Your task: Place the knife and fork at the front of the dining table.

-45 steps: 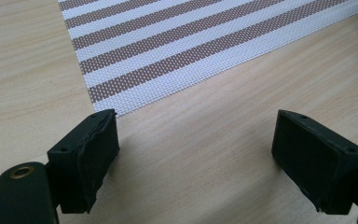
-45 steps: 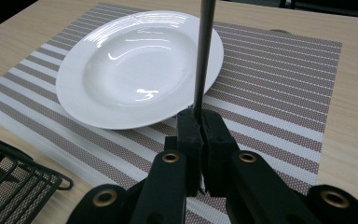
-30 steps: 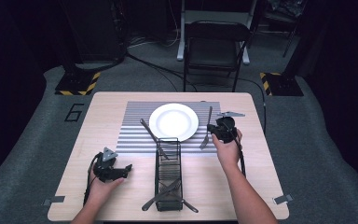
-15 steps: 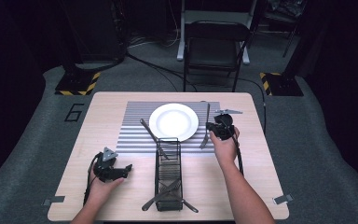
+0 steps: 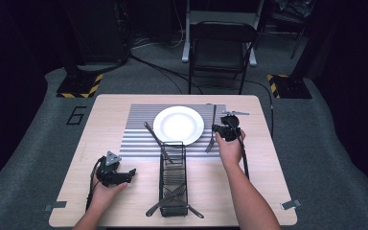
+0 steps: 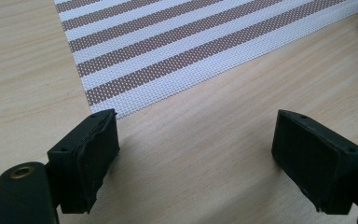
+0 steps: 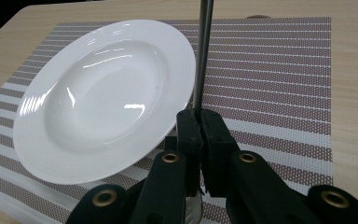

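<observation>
Jaws of the right gripper [image 7: 200, 140] clamp a fork [image 7: 204, 51] (beside the plate [image 7: 98, 98]); left gripper [image 6: 191, 154] gapes.

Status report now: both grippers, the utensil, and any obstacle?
Right gripper shut on utensil, right of plate, over mat. Left gripper open, empty, over table. Nothing in the way.

Utensil [image 7: 202, 51] handle cut off by right gripper view's top edge.
</observation>
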`<state>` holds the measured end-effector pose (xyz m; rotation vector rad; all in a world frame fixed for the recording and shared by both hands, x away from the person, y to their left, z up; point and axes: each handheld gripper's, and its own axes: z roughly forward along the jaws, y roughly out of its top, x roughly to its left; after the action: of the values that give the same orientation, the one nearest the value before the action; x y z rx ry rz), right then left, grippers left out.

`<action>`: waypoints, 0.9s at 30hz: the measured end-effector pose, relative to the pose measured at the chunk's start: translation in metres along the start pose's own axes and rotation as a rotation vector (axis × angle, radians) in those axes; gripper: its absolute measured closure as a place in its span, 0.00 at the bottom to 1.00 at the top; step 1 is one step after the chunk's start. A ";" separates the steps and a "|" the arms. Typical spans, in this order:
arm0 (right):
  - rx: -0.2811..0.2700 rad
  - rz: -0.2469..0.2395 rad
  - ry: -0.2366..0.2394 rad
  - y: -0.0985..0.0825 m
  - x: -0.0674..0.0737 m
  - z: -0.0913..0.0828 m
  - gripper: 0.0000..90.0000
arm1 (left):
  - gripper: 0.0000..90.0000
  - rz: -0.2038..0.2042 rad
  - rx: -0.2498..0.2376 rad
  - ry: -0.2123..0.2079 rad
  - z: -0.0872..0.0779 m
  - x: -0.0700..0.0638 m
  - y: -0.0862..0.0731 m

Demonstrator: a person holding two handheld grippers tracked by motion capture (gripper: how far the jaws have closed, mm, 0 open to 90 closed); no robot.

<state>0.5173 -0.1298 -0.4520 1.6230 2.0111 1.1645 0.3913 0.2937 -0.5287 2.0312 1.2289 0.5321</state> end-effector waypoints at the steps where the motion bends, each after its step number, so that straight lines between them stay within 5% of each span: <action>1: 0.002 0.009 -0.005 0.000 0.001 0.001 0.97 | 0.16 -0.001 -0.001 0.000 0.000 0.000 0.000; 27: 0.013 0.120 -0.072 0.001 -0.001 0.027 0.98 | 0.16 0.006 -0.006 0.000 0.001 0.000 0.000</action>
<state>0.5363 -0.1201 -0.4680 1.7878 1.9041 1.1185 0.3920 0.2930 -0.5291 2.0304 1.2197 0.5384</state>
